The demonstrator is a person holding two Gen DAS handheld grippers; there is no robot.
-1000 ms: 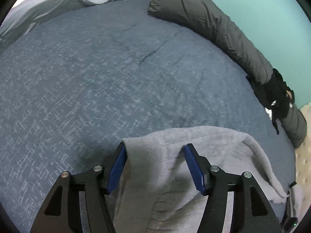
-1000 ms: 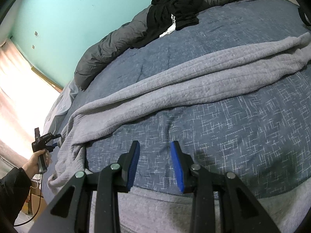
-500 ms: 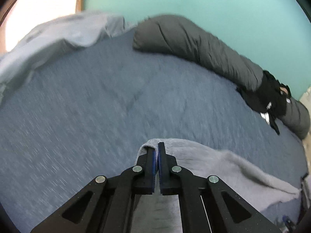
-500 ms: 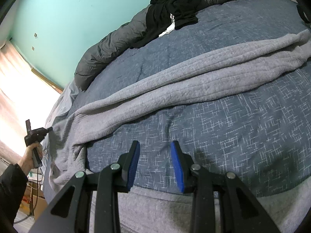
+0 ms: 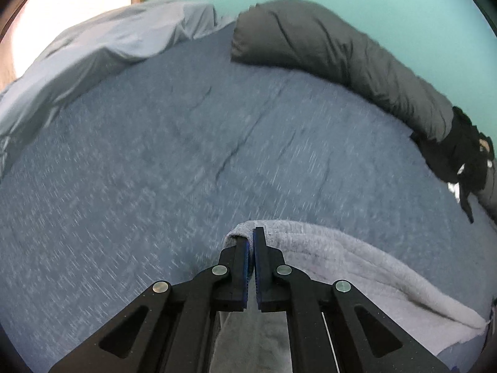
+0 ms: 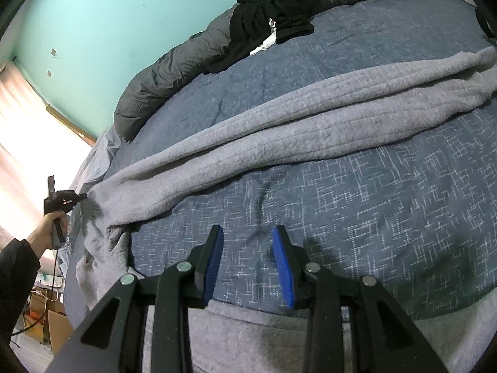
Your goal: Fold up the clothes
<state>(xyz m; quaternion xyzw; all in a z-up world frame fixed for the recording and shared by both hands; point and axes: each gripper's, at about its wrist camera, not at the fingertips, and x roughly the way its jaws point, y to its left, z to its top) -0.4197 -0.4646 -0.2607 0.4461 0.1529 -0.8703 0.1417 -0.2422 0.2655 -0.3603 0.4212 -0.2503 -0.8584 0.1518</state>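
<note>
A: So, the grey fleece garment (image 6: pixel 310 118) lies bunched in a long band across the bed (image 6: pixel 372 202), ahead of the right tongs (image 6: pixel 247 264) and running to the left tongs (image 5: pixel 251 250).

B: Tong state?

A: Left tongs pressed together, pinching the garment's end; cloth shows around and below the pads. Right tongs partly spread, nothing between them, hovering over bare bedspread with a second grey edge just beneath their base.

B: Handling?

A: Judged soft, limp and thick. It should drape and sag between holds and is not fragile. Fleece nap looks grippy, so slipping is unlikely. Best taken at a hem or corner, not mid-band, where several layers would bunch.

B: Surroundings?

A: Beyond the band, a dark grey rolled duvet (image 5: pixel 357 62) against the wall, with black clothes (image 6: pixel 273 3) on it.
</note>
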